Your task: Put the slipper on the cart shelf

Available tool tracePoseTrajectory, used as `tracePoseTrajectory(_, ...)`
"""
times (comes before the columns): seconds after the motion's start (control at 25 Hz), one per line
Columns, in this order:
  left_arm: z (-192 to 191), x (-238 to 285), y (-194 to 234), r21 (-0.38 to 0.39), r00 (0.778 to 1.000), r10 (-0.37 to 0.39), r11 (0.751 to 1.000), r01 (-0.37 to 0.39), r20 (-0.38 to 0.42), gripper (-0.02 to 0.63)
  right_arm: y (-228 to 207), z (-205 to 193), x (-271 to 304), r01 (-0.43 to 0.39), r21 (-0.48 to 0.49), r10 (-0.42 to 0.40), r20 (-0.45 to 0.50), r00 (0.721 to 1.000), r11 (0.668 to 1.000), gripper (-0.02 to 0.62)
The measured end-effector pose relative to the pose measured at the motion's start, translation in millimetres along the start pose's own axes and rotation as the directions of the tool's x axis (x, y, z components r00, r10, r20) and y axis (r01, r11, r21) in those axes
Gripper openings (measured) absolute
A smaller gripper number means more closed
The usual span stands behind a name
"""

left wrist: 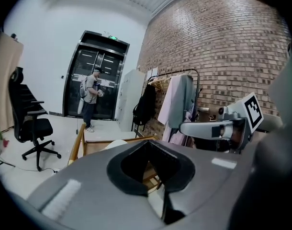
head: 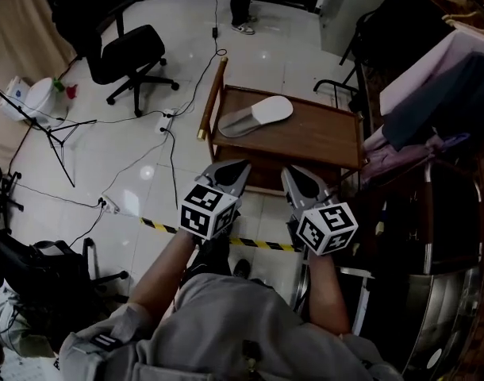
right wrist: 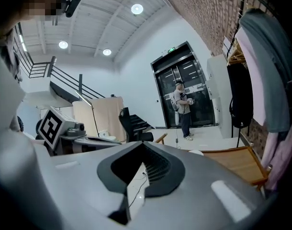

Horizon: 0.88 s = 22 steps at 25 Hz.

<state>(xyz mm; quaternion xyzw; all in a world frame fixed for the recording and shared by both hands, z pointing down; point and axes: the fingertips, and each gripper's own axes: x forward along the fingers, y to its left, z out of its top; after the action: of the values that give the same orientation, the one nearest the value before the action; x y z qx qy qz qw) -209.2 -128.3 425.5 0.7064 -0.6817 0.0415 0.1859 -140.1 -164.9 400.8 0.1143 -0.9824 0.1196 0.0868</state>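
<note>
Hovering short of the cart (head: 329,145), both the left gripper (head: 238,171) and right gripper (head: 292,177) had jaws pressed together, gripping nothing — the slipper (head: 258,116) lay on the cart's top shelf, apart from both.

Slipper (head: 256,117) on wooden cart shelf (head: 309,140)

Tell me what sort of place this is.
Most likely an indoor studio or lab workspace, not a home. It has a tall brick wall and glass double doors. The tiled floor is strewn with cables, beside an office chair and a stand.
</note>
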Motion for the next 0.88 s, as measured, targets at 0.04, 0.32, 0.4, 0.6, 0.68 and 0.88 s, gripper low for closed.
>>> tracePoseTrajectory(0.04, 2.3, 12.2, 8.1, 0.007, 1.000, -0.005, 1.000, 0.005, -0.001, 0.008, -8.8, 1.2, 8.5, 0.010, -0.003, -0.010, -0.005, 1.000, 1.000, -0.002)
tracePoseTrajectory(0.32, 17.5, 85.5, 63.0, 0.015, 0.998, -0.058, 0.998, 0.058, -0.021, 0.008, -65.1, 13.0, 68.6, 0.099, -0.003, -0.099, -0.033, 0.995, 0.995, -0.002)
tracePoseTrajectory(0.4, 18.0, 104.0, 80.5, 0.018, 0.997, -0.065, 0.998, 0.066, -0.037, 0.008, -78.4, 13.2, 84.8, 0.122, 0.005, -0.122, -0.044, 0.992, 0.992, -0.002)
tracePoseTrajectory(0.6, 6.5, 139.3, 116.6, 0.001, 0.993, -0.075, 0.997, 0.076, -0.091, 0.008, -95.9, 10.1, 114.4, 0.165, 0.024, -0.163, -0.071, 0.984, 0.986, -0.002)
tracePoseTrajectory(0.68, -4.6, 154.3, 124.9, -0.001, 0.990, -0.074, 0.997, 0.075, -0.117, 0.008, -102.3, 6.7, 119.0, 0.178, 0.031, -0.175, -0.081, 0.981, 0.984, -0.002)
tracePoseTrajectory(0.88, -32.0, 196.9, 152.8, 0.023, 0.985, -0.013, 1.000, 0.017, -0.171, 0.008, -130.1, -6.9, 138.0, 0.167, 0.058, -0.160, -0.112, 0.981, 0.984, -0.002)
